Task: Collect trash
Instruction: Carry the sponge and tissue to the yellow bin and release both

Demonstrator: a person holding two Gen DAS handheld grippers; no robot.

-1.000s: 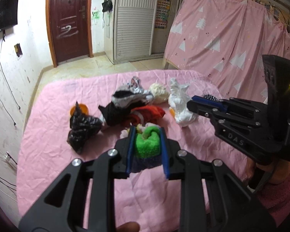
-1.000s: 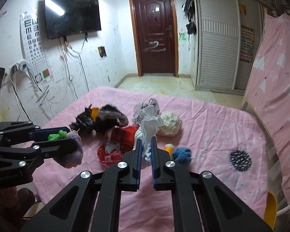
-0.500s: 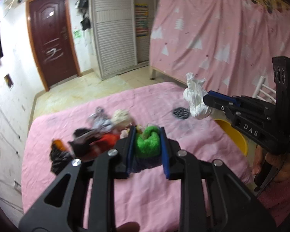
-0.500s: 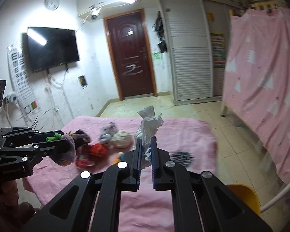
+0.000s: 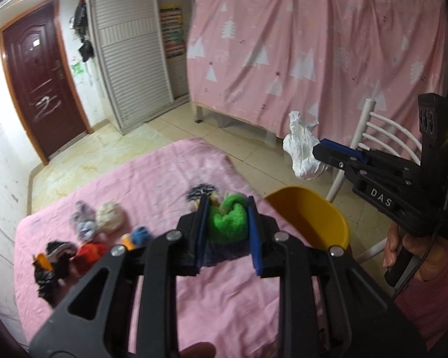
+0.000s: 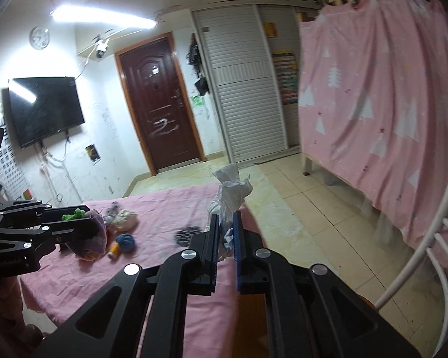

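My left gripper point(image 5: 226, 208) is shut on a green and purple wad of trash point(image 5: 227, 219), held above the pink-covered table point(image 5: 134, 185) beside a yellow bin point(image 5: 310, 217). My right gripper point(image 6: 225, 217) is shut on a crumpled white plastic bag point(image 6: 231, 192), held in the air past the table's edge; the bag also shows in the left wrist view point(image 5: 303, 149), to the right of the bin. Several trash pieces lie on the table: a black bag point(image 5: 49, 268), a red piece point(image 5: 91, 250), a blue ball point(image 5: 140, 234), a cream wad point(image 5: 110, 216).
A white chair point(image 5: 382, 137) stands right of the bin. A pink curtain point(image 5: 313, 53) hangs behind. Tiled floor point(image 6: 298, 208) lies between table and curtain. A dark patterned item point(image 5: 201, 191) lies near the table's far corner.
Both grippers swung right with their loads, from over the trash pile toward the table's right edge. The yellow bin and the chair have come into the left wrist view.
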